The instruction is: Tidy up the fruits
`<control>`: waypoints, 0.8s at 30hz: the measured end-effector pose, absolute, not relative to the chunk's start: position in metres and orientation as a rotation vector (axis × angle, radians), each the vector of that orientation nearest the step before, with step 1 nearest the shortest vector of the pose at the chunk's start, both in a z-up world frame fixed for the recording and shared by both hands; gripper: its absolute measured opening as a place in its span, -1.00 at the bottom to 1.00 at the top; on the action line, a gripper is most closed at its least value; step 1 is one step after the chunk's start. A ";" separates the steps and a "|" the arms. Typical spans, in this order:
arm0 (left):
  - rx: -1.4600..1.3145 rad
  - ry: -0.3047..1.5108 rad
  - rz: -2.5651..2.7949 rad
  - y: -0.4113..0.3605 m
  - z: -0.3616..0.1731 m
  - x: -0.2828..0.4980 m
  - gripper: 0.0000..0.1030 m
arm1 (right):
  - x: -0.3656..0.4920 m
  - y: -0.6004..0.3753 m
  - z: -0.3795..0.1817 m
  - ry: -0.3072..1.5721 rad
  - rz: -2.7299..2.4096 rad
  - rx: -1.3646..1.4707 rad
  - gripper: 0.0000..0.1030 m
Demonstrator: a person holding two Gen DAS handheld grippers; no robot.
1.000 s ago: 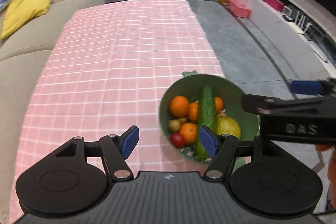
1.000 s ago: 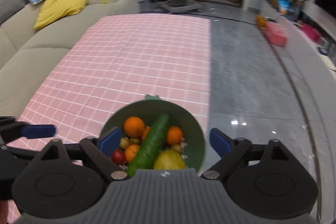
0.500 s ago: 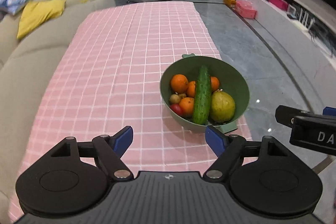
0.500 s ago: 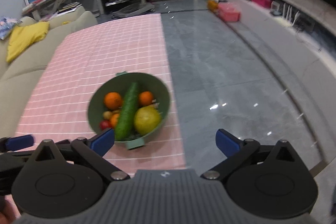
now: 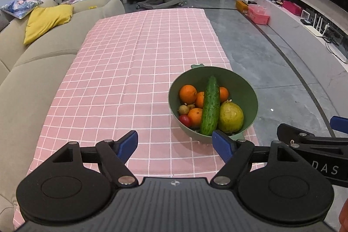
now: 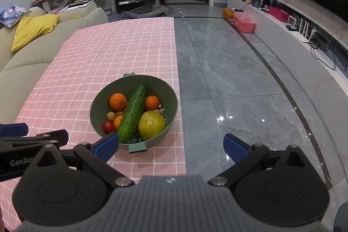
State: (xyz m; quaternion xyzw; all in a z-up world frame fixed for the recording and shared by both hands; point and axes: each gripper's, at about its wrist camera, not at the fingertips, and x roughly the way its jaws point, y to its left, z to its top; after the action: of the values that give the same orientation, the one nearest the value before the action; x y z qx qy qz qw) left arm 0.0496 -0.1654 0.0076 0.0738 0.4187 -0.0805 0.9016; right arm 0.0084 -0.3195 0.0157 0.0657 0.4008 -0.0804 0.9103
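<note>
Here, the left claw stands wide and holds nothing, its blue pads spread above the pink checked tablecloth; the round green plastic bowl sits just ahead of its right-hand fingertip; inside lie a long green cucumber, several oranges, a yellow-green round fruit, a small red tomato and a small brown fruit; the right claw also gapes wide and empty, the bowl just ahead of its left-hand fingertip, while its other fingertip hangs over the grey tiled floor; the cucumber slants across the other fruit.
</note>
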 end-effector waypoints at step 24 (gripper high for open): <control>0.155 0.869 -0.168 -0.163 0.007 0.050 0.76 | 0.010 -0.316 0.014 0.832 -0.158 0.128 0.91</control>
State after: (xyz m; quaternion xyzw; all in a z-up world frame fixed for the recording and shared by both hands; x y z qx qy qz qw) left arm 0.0504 -0.1628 0.0065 0.0749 0.4202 -0.0813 0.9007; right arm 0.0103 -0.3164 0.0138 0.0621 0.4033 -0.0766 0.9097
